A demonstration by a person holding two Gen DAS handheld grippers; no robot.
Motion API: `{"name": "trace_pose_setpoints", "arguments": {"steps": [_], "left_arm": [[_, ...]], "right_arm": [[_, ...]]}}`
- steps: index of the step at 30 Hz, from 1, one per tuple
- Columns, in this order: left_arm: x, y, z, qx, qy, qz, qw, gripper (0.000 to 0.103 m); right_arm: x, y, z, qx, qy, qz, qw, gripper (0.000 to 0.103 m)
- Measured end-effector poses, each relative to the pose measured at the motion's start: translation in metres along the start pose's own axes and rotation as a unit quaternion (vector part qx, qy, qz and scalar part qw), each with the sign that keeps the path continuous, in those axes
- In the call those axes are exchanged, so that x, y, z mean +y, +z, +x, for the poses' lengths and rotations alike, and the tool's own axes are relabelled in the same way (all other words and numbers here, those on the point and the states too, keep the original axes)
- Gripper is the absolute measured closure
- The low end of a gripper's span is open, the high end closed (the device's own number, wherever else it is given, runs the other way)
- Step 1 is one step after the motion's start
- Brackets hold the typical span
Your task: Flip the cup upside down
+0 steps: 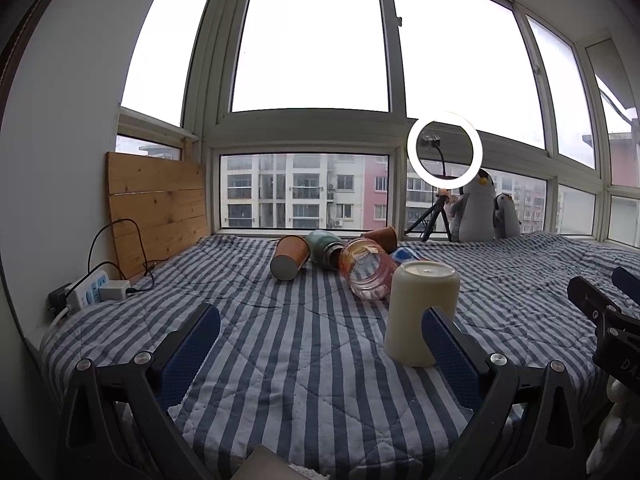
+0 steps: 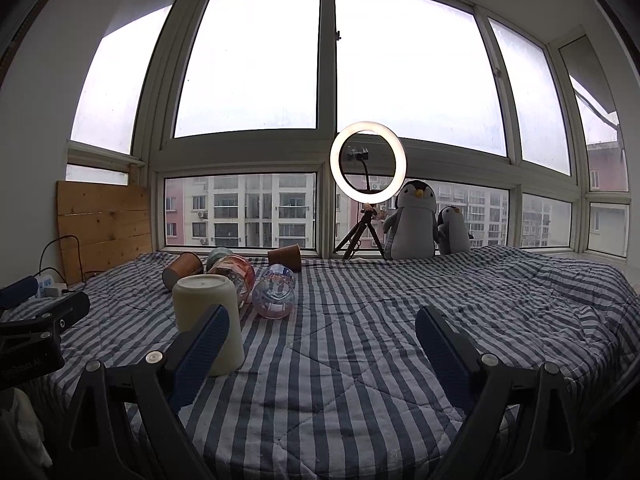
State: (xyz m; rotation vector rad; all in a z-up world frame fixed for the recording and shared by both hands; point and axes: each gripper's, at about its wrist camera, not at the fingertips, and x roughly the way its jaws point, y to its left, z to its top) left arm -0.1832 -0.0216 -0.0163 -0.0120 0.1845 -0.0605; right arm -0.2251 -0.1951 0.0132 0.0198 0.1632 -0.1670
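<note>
Left wrist view: left gripper (image 1: pixel 320 344), jaws wide, nothing held. Cream cup (image 1: pixel 422 312) stands upside down on striped quilt (image 1: pixel 300 360), just beyond the right finger. Brown paper cup (image 1: pixel 290 258) and clear bottle (image 1: pixel 366 274) lie farther off.

Right wrist view: right gripper (image 2: pixel 322 350), jaws wide, empty. Cream cup (image 2: pixel 208 316) near left, behind the left finger. Ring light (image 2: pixel 368 162) and plush penguin (image 2: pixel 414 222) at far window.

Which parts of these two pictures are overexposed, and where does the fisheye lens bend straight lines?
Left wrist view: the upper window panes are blown out white and the ring light glares. Right wrist view: the panes are bright but show some grey; the window frames bow outward toward the edges, as in the left view.
</note>
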Motion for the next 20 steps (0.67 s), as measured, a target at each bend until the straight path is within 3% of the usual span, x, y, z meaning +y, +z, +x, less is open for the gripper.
{"name": "trace_pose_setpoints", "arguments": {"steps": [20], "left_arm": [[0.0041,0.0008,-0.0006,-0.001,0.004,-0.010,0.9999,0.001]], "right_arm": [[-0.0007,-0.0006,0.0000,0.003,0.002,0.005,1.000,0.011]]}}
